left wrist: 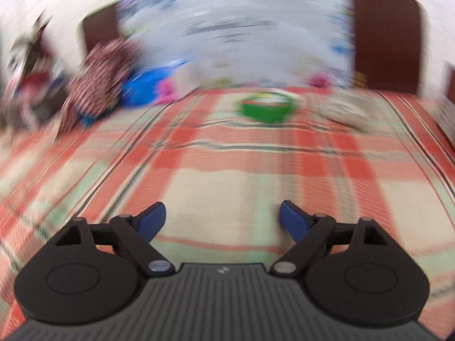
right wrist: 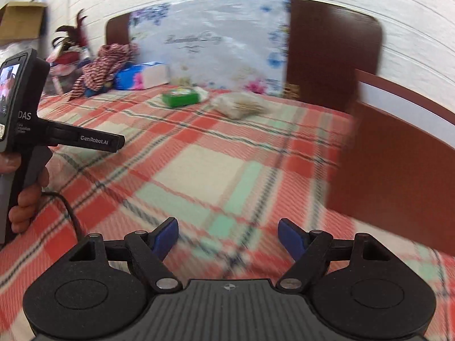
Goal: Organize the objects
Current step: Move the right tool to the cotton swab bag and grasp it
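A green box (right wrist: 182,97) lies on the plaid bedspread (right wrist: 216,159) near the headboard, with a clear bag of pale sticks (right wrist: 241,105) to its right. In the blurred left wrist view the green box (left wrist: 267,108) and the bag (left wrist: 344,108) lie far ahead. My left gripper (left wrist: 222,218) is open and empty above the bedspread (left wrist: 216,176). My right gripper (right wrist: 228,237) is open and empty, low over the bed. The left gripper's handle (right wrist: 25,125), held by a hand, shows at the left of the right wrist view.
A striped cloth (right wrist: 102,65) and a blue and pink pack (right wrist: 136,78) sit at the bed's far left. A floral pillow (right wrist: 210,42) leans on the brown headboard (right wrist: 332,51). A red-brown board (right wrist: 398,153) stands at the right. A cardboard box (right wrist: 20,22) is at far left.
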Demonstrator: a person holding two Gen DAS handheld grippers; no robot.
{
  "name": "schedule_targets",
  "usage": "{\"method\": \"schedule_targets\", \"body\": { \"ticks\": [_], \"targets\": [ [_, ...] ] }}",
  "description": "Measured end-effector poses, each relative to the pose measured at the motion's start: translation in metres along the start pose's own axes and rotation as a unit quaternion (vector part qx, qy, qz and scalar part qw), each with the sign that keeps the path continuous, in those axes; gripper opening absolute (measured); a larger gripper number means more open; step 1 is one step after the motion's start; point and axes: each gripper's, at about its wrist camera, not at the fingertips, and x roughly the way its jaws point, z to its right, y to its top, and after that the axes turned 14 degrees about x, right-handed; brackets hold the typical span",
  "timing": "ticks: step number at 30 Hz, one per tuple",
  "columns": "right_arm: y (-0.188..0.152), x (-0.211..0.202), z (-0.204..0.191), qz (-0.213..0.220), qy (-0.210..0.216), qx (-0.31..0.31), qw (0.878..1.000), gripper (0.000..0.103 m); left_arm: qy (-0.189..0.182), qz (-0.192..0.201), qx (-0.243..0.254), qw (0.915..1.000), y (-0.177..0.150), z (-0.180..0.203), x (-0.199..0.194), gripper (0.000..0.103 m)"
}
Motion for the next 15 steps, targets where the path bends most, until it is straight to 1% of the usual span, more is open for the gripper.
{"method": "schedule_targets", "body": {
  "ticks": [1,2,3,4,6,7,10,12,13,15],
  "targets": [
    [0.007,0.011,-0.005,0.004,0.002,-0.004,1.0,0.076,-0.016,-0.006,-0.04,0.999,-0.002,-0.013,0.005,0.094],
    [0.016,0.023,-0.008,0.011,-0.001,-0.001,1.0,0.076,-0.017,0.001,-0.059,0.9981,-0.003,-0.019,0.005,0.094],
    [0.026,0.035,-0.009,0.021,-0.006,0.008,1.0,0.077,-0.015,0.002,-0.058,0.9982,-0.003,-0.018,0.006,0.094],
    [0.038,0.047,-0.009,0.032,-0.01,0.019,0.999,0.078,-0.01,0.003,-0.047,0.9988,-0.002,-0.014,0.005,0.094],
    [0.06,0.072,-0.008,0.059,-0.021,0.035,0.997,0.08,-0.016,0.01,-0.032,0.9993,-0.002,-0.009,0.004,0.094],
    [0.071,0.084,-0.009,0.071,-0.027,0.039,0.996,0.083,-0.018,0.011,-0.032,0.9993,-0.002,-0.009,0.004,0.094],
    [0.1,0.121,-0.009,0.093,-0.039,0.049,0.994,0.086,-0.022,0.013,-0.043,0.9987,-0.004,-0.012,0.004,0.094],
    [0.12,0.143,-0.01,0.108,-0.046,0.05,0.992,0.093,-0.022,0.015,-0.043,0.9987,-0.005,-0.011,0.005,0.094],
    [0.13,0.152,-0.01,0.111,-0.046,0.052,0.991,0.099,-0.023,0.016,-0.044,0.9986,-0.005,-0.011,0.005,0.094],
    [0.147,0.171,-0.004,0.095,-0.042,0.067,0.992,0.098,-0.027,0.019,-0.051,0.9982,-0.006,-0.012,0.006,0.094]
  ]
}}
